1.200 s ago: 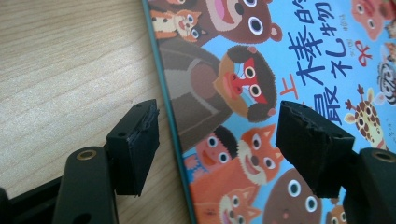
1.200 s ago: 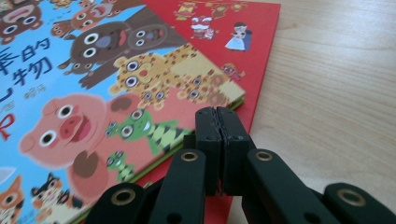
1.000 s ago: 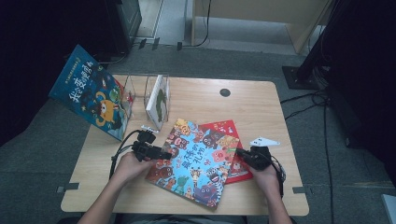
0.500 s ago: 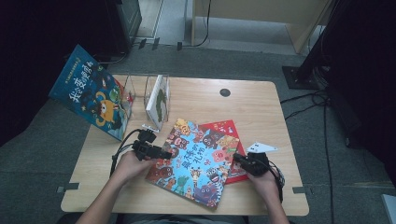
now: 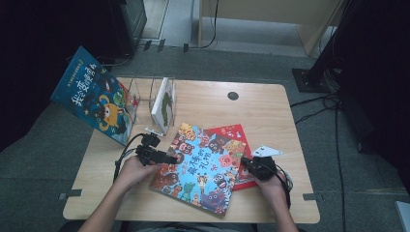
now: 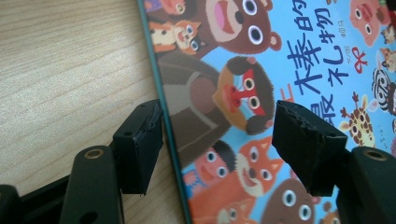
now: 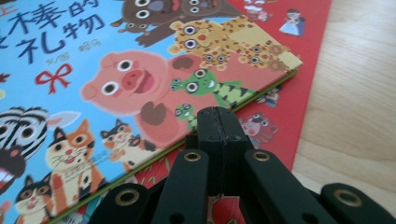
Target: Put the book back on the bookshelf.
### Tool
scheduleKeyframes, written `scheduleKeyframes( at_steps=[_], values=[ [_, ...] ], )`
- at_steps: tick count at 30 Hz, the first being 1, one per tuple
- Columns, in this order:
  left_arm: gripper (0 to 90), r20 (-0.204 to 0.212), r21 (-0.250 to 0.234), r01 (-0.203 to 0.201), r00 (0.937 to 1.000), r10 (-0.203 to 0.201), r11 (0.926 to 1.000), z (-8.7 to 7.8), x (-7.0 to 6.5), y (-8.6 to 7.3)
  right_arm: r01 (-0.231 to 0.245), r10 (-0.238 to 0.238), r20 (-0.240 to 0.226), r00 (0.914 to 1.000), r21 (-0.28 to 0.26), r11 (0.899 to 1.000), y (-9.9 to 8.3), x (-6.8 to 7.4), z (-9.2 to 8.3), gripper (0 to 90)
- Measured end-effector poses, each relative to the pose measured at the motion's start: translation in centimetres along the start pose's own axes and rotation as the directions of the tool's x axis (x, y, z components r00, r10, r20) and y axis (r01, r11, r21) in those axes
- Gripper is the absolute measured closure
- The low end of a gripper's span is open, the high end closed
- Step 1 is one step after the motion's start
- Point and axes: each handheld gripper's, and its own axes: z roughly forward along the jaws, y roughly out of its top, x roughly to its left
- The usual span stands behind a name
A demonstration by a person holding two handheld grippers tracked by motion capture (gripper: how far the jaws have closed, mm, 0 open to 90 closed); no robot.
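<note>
Wooden counter [image 5: 270, 111]: blue animal book [image 5: 200, 166] lies mid-front, overlapping red book [image 5: 232, 137]. Your left tongs [image 6: 217, 140] gape across its edge, gripping nothing; your right tongs [image 7: 219, 123] are closed, empty. Clear rack [image 5: 154, 99] stands behind.

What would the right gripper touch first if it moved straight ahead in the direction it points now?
Most likely the edge of the blue animal book: the shut right gripper sits low over the red book, aimed at that edge. Depth is uncertain.
</note>
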Motion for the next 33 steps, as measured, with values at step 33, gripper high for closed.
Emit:
scheduleKeyframes(
  at_steps=[33],
  values=[
    [44.8, -0.007, 0.062, 0.067, 0.9977, -0.067, 0.9958, 0.0, 0.1, 0.9, 0.013, -0.016, -0.057, 0.9983, -0.047, 0.999, -0.4, 0.4, 0.0, 90.0]
  ],
)
